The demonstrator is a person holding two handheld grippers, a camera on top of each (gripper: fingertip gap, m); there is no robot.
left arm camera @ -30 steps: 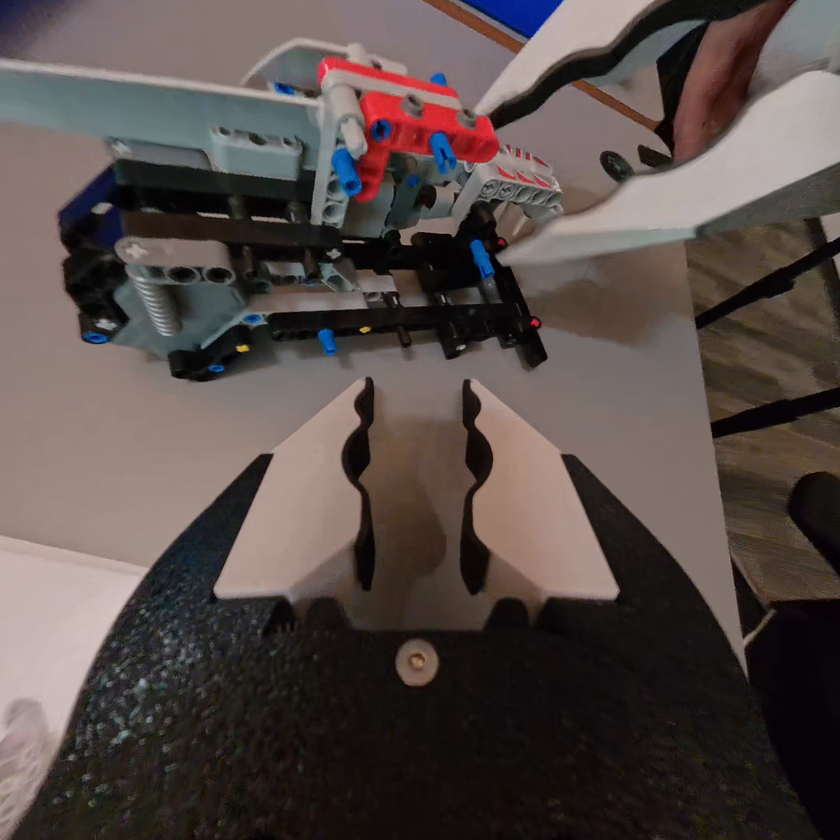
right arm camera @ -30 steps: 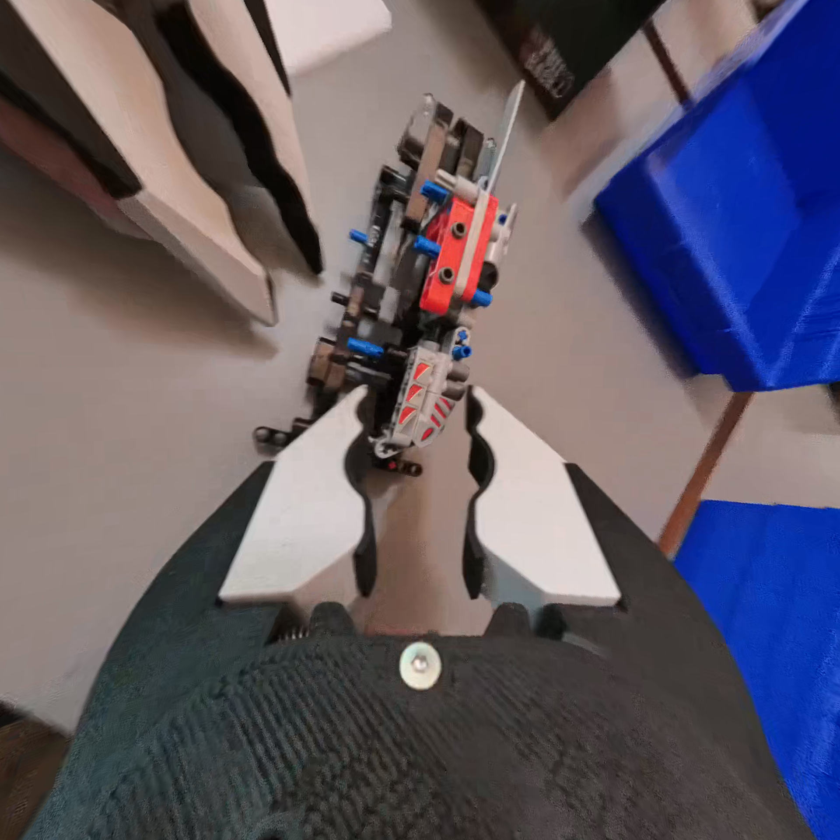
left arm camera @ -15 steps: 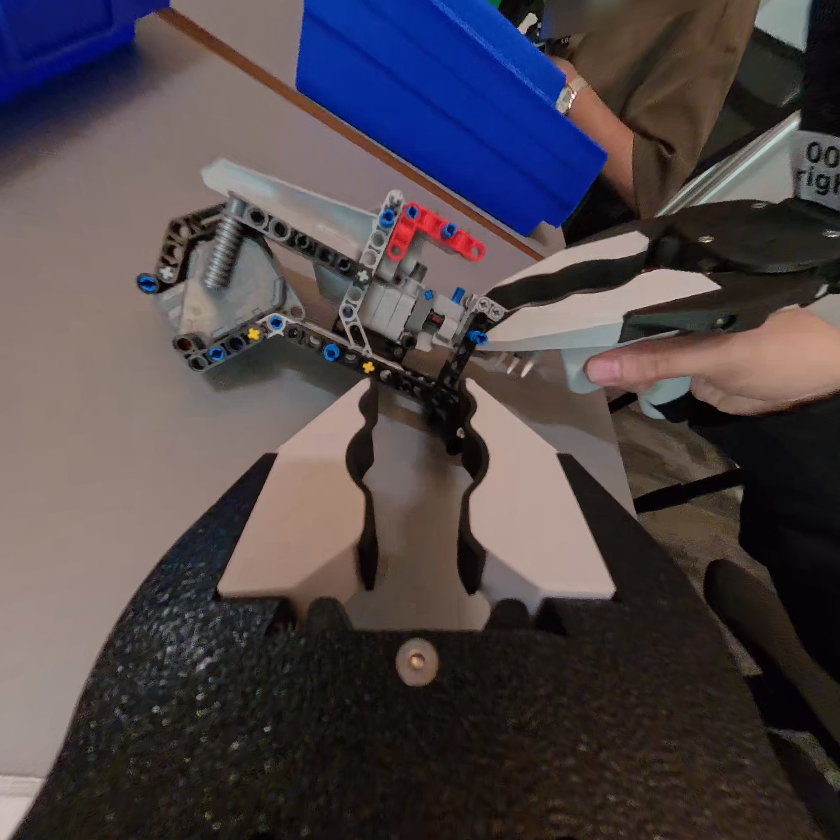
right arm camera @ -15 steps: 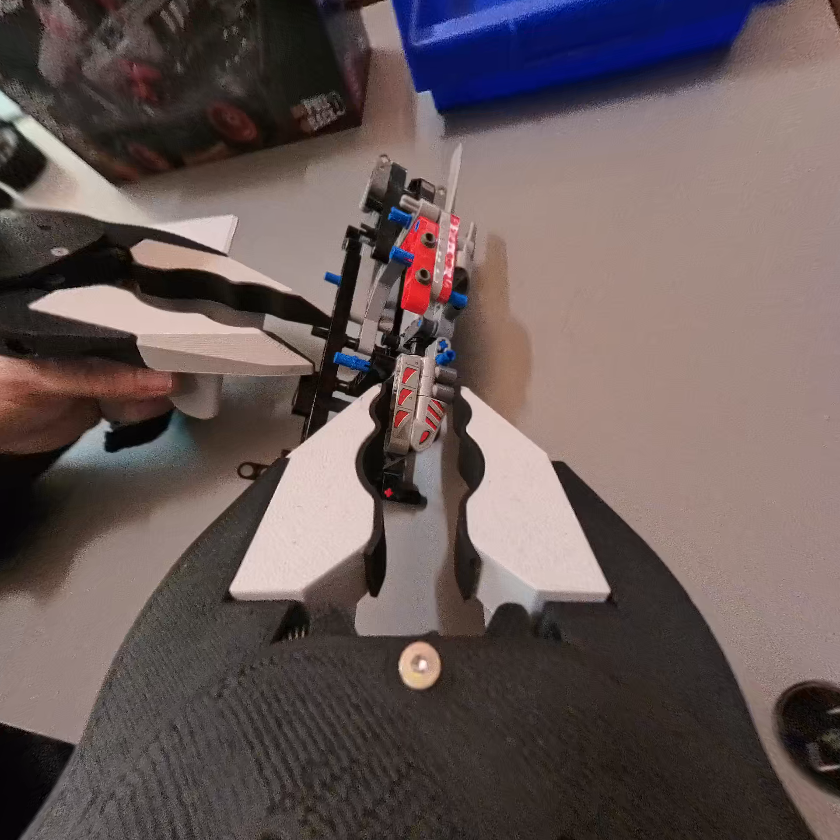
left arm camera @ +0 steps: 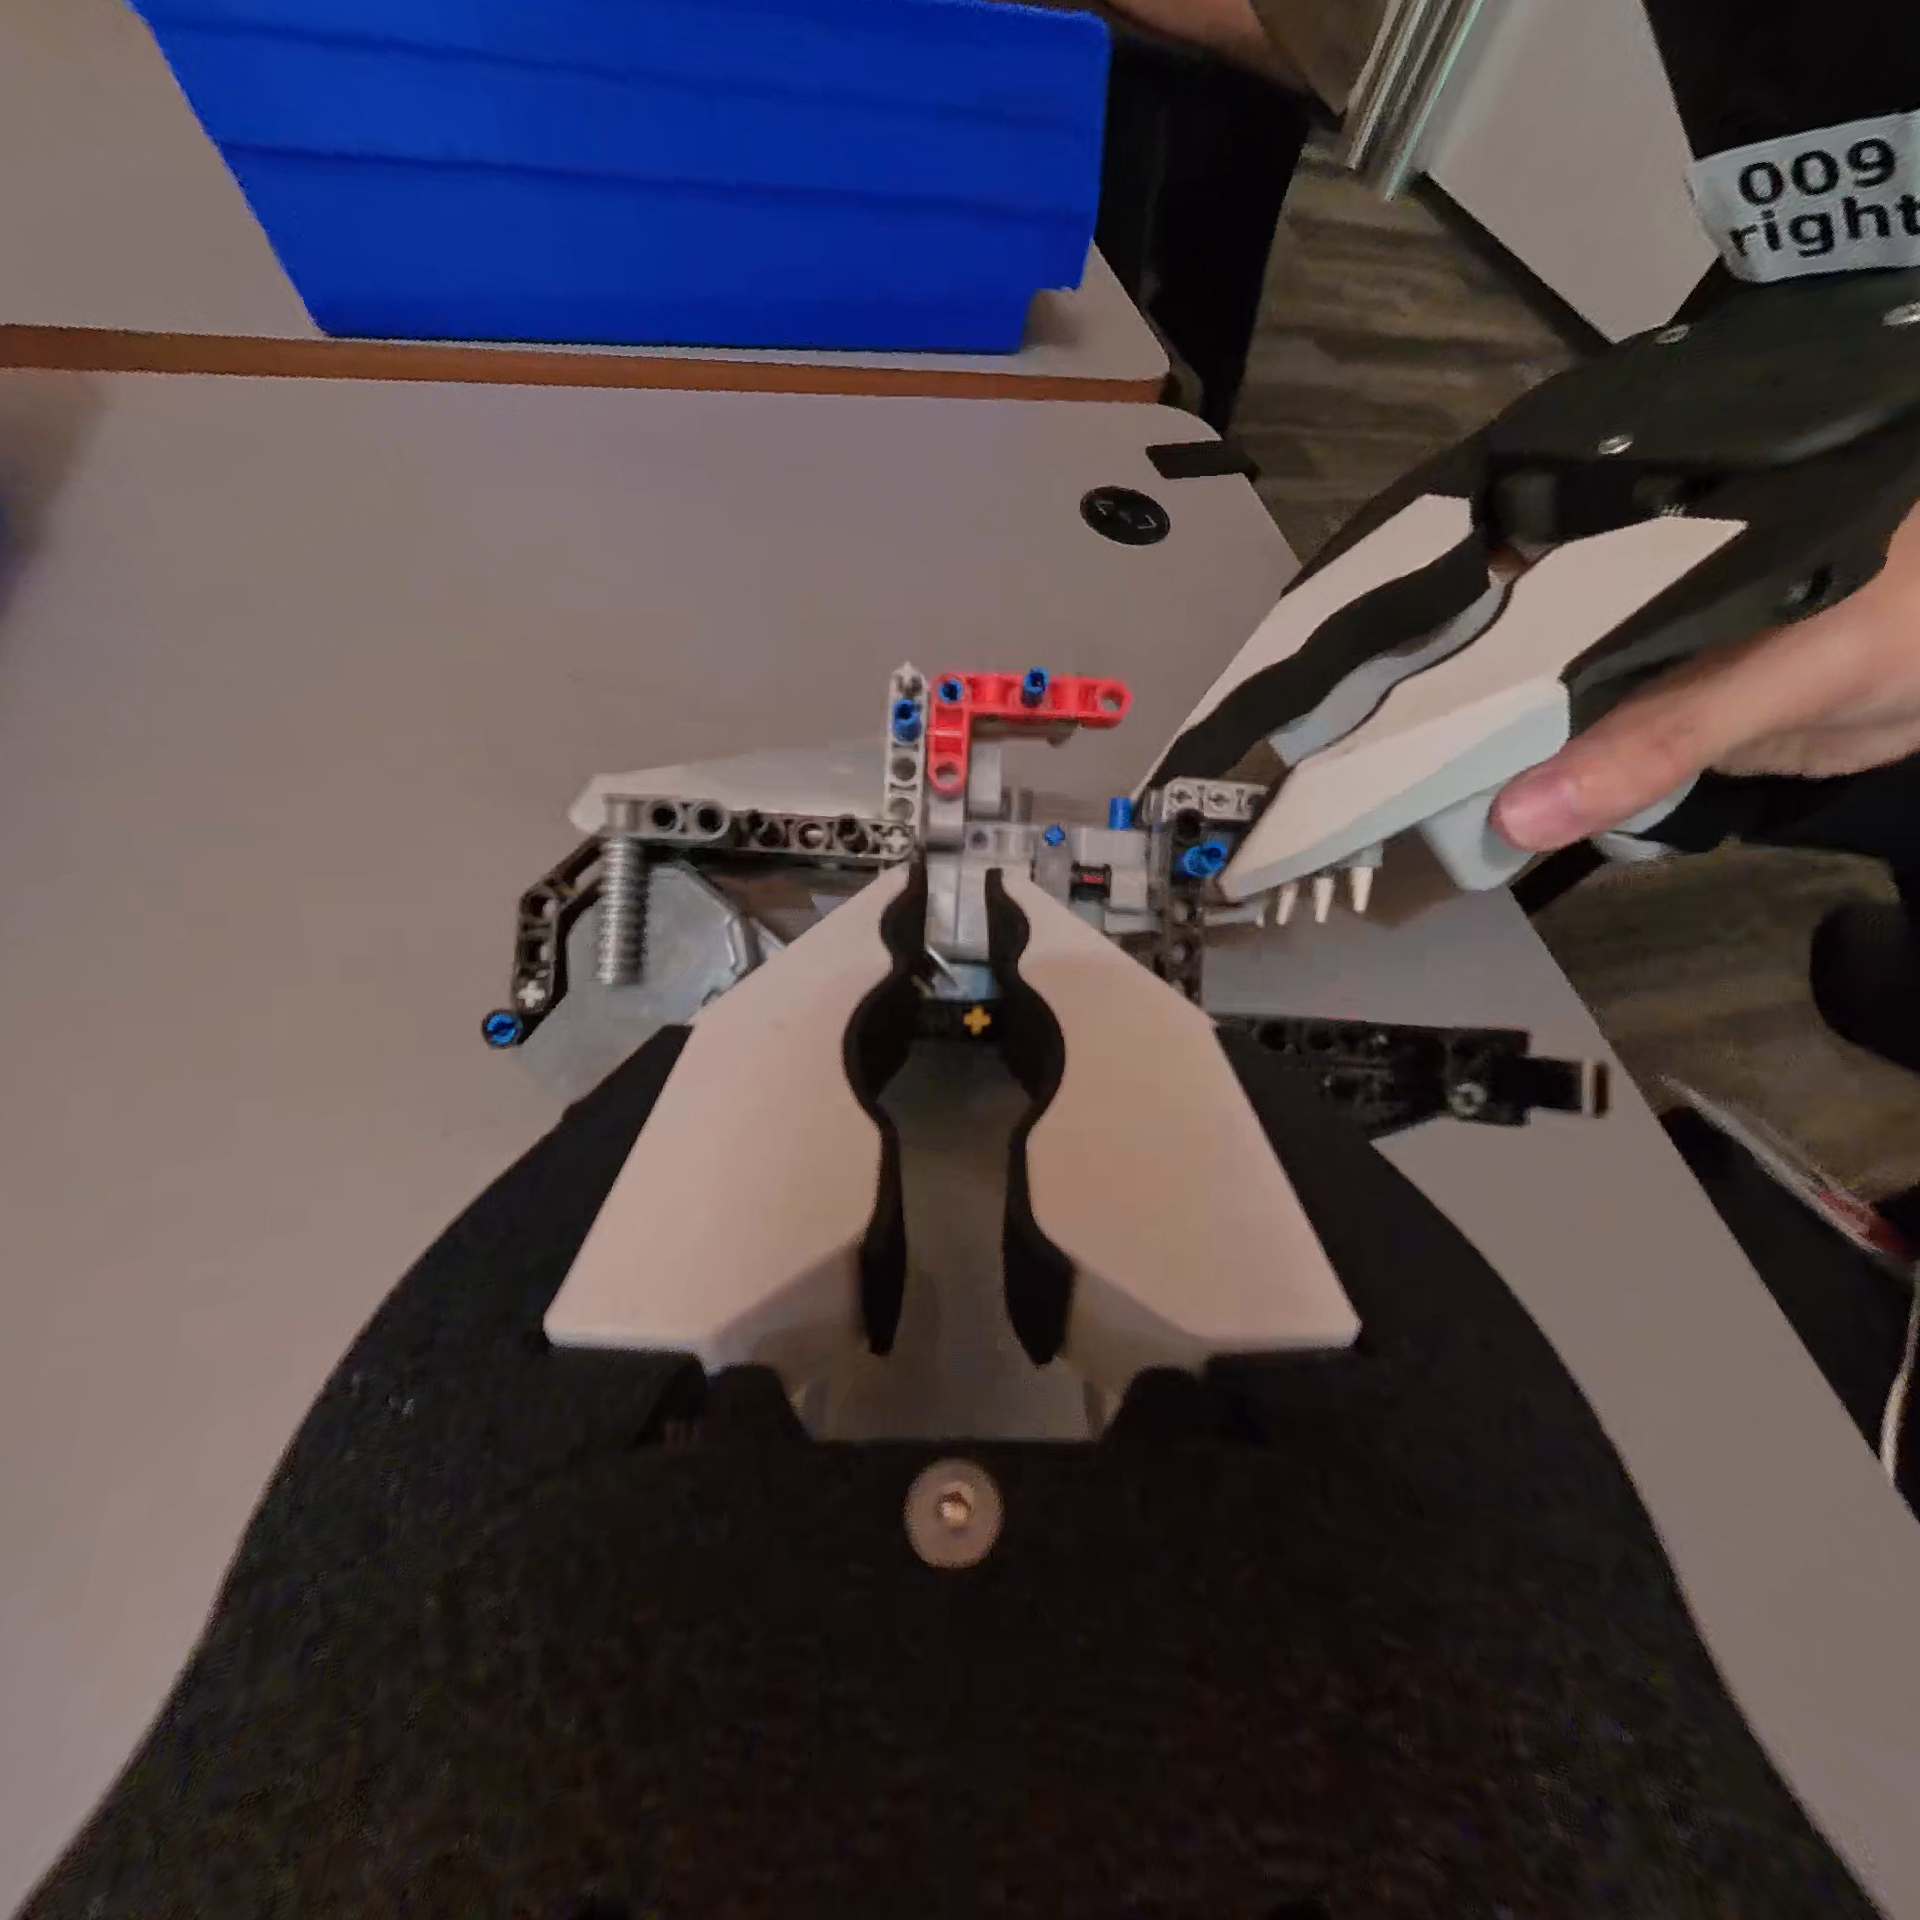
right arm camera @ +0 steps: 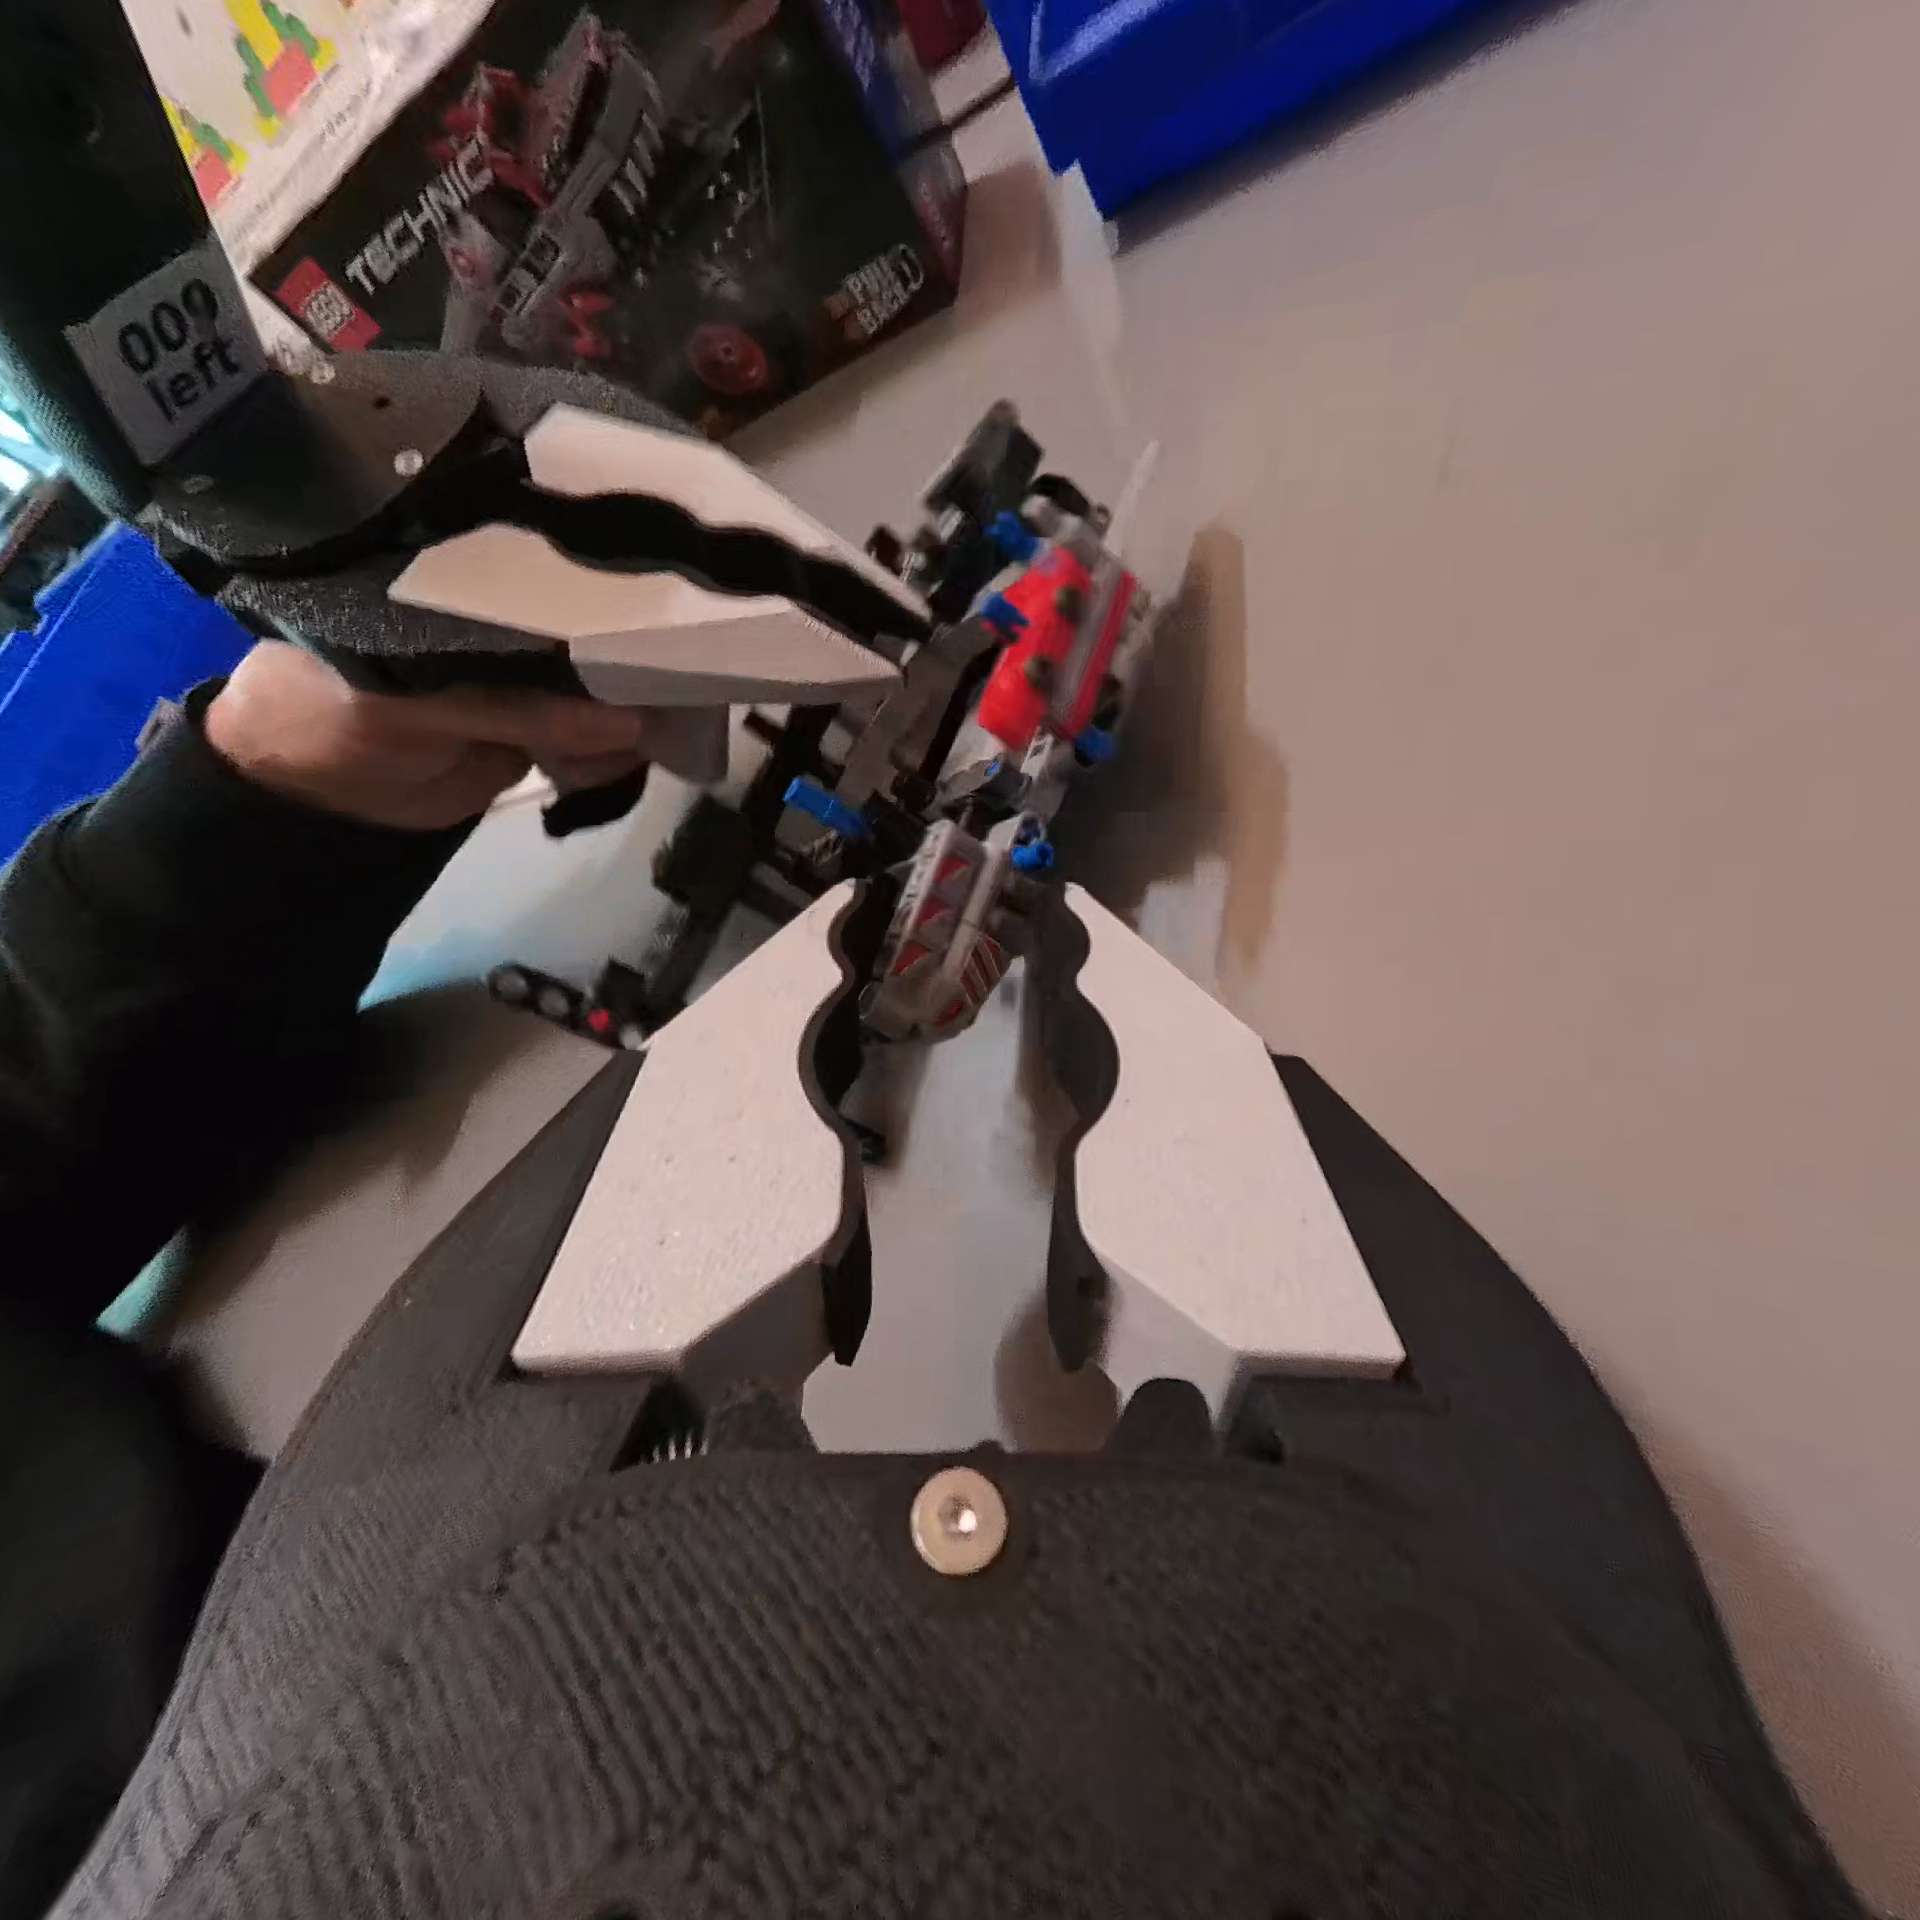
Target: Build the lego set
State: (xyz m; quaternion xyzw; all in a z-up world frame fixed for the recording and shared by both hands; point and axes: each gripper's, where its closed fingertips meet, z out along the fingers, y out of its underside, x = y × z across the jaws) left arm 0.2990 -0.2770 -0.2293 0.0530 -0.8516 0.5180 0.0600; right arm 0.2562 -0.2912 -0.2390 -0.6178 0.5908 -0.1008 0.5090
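The half-built lego model (left arm camera: 790, 831) has grey and black beams, a red L-beam (left arm camera: 997, 701), blue pins and a grey spring (left arm camera: 621, 914). It sits at the middle of the grey table (left arm camera: 312, 623). My left gripper (left arm camera: 954, 894) is shut on a grey part at the model's middle; it also shows in the right wrist view (right arm camera: 904, 644). My right gripper (right arm camera: 961, 914) is closed around the model's grey, red-striped end piece (right arm camera: 940, 925). In the left wrist view the right gripper (left arm camera: 1216, 842) comes in from the right. A black frame (left arm camera: 1403, 1070) sticks out at the model's near right.
A blue bin (left arm camera: 665, 177) stands on the adjoining table behind. The lego set box (right arm camera: 623, 208) stands at the back left, with another blue bin (right arm camera: 1247, 83) beyond it. A black cable grommet (left arm camera: 1124, 514) sits near the table's right edge. Hands (left arm camera: 1714, 748) hold both grippers. The grippers' ends are close to 5 cm from one another.
My left gripper has moved in from beside the model and closed on its middle. The model has turned while the right gripper kept hold of its striped end.
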